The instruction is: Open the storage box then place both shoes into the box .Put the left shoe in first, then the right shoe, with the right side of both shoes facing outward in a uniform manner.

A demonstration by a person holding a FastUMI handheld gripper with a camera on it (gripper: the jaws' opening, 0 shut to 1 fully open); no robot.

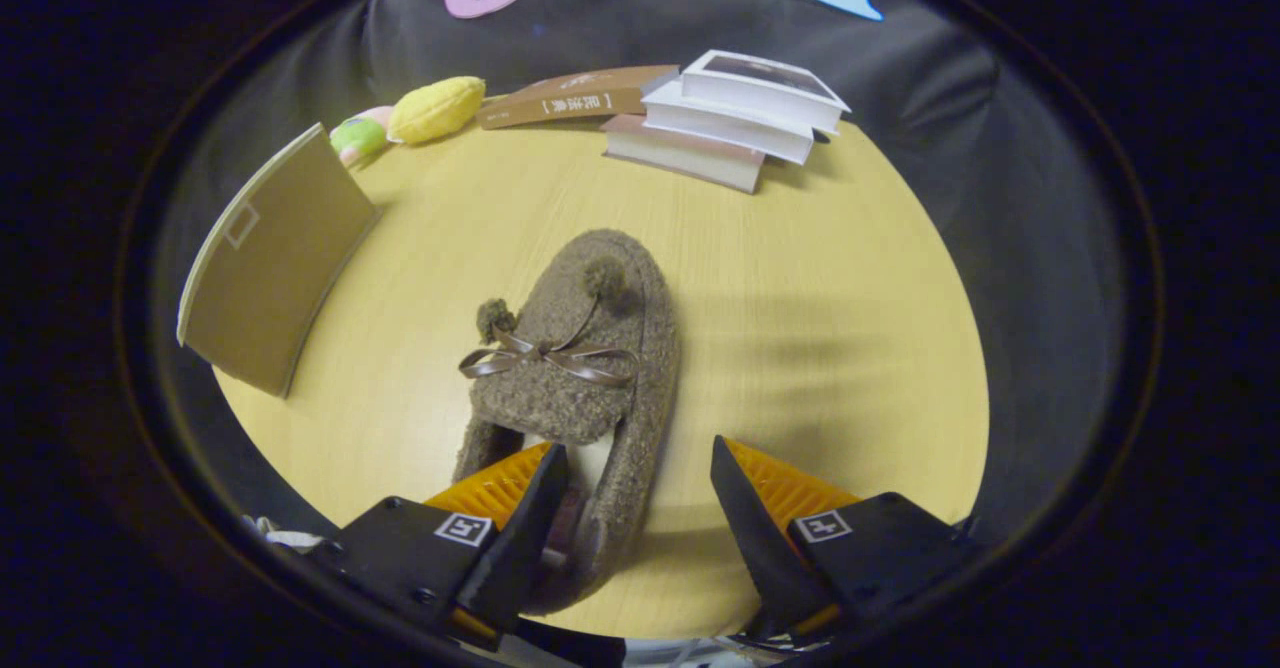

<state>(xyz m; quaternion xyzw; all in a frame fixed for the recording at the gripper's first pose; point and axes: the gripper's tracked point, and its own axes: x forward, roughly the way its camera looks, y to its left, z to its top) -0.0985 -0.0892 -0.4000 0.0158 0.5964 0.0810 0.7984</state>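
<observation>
Shoe [580, 348], fuzzy with a bow, lies unboxed on the surface [800, 348]; the gripper [635, 508] jaws straddle its heel, spread. Cardboard box flap [270, 268] stands at ten o'clock; placement remains.

Fuzzy brown shoe [590, 348], perhaps satin-brown bow [550, 360], yellowish table [800, 298]

Hand-held gripper [635, 458], fingers spread apart
</observation>
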